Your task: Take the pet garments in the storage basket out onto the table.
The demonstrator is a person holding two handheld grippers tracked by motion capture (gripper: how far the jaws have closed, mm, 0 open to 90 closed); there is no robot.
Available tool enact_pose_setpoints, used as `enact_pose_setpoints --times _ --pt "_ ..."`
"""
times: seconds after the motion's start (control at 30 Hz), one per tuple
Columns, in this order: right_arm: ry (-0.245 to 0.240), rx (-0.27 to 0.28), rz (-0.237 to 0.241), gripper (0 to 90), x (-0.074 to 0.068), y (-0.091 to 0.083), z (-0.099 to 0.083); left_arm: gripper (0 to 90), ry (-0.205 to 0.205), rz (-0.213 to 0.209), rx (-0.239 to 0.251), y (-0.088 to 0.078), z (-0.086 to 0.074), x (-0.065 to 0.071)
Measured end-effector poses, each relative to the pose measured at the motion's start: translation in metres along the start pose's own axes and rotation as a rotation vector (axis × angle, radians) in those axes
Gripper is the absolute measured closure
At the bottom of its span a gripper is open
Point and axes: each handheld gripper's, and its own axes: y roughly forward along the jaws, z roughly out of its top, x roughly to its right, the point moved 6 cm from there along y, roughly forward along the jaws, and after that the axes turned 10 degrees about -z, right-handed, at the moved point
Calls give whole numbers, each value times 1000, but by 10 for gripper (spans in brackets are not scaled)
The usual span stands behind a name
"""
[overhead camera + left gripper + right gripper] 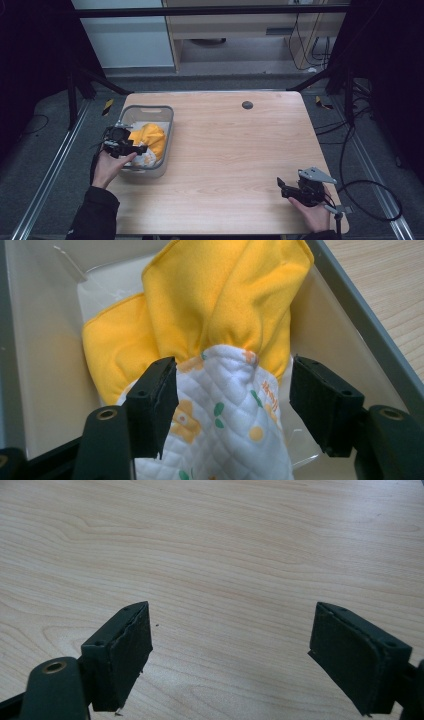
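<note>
Cloth: a bunched piece of fabric (220,365), plain orange-yellow at the far end and white quilted with small orange flowers and green leaves at the near end, lies in the grey plastic bin (167,122) at the left of the high view.
Bin: it stands on the wooden table (240,150), close to the table's left edge; a clear plastic liner seems to line its pale inside.
Left gripper: my left gripper (131,148) sits over the near half of the bin, in the left middle of the high view, tips pointing toward the cloth.
Left jaws: about two-thirds open, standing either side of the white quilted end in the left gripper view. The left pad (160,400) is at the fabric's edge or just touching it; the right pad (320,400) is clearly apart from it. Nothing is gripped yet.
Key relation: the cloth lies straight ahead of my left jaws and runs away from them toward the top of the left gripper view, its long axis roughly along the gripper's own line, so the jaws straddle its narrow gathered waist.
Right gripper: my right gripper (286,189) rests at the lower right of the high view, well apart from the bin, jaws wide open over bare wood, holding nothing.
Nearer hand: the left by far.
Judgement: I take this as the pinch on the quilted end, not yet done.
</note>
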Motion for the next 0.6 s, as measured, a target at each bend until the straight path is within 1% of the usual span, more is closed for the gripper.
enact_pose_setpoints --times 0.13,0.3,0.33,0.47,0.53,0.6 --pt "-1 -1 2 168 0 0 0 380 2 -5 -18 3 -1 1" --pt "-2 -3 2 167 0 0 0 407 -10 -8 -26 7 -1 0" --pt "-1 -3 3 167 0 0 0 431 -17 -19 -32 8 -2 0" --pt "-1 -4 4 166 0 0 0 465 -21 -13 -62 12 -5 -2" --pt "-2 -4 4 166 0 0 -1 479 -26 -16 -67 13 -5 -2" --pt "-1 -5 4 165 0 0 -1 492 -24 -12 -79 15 -5 -2"
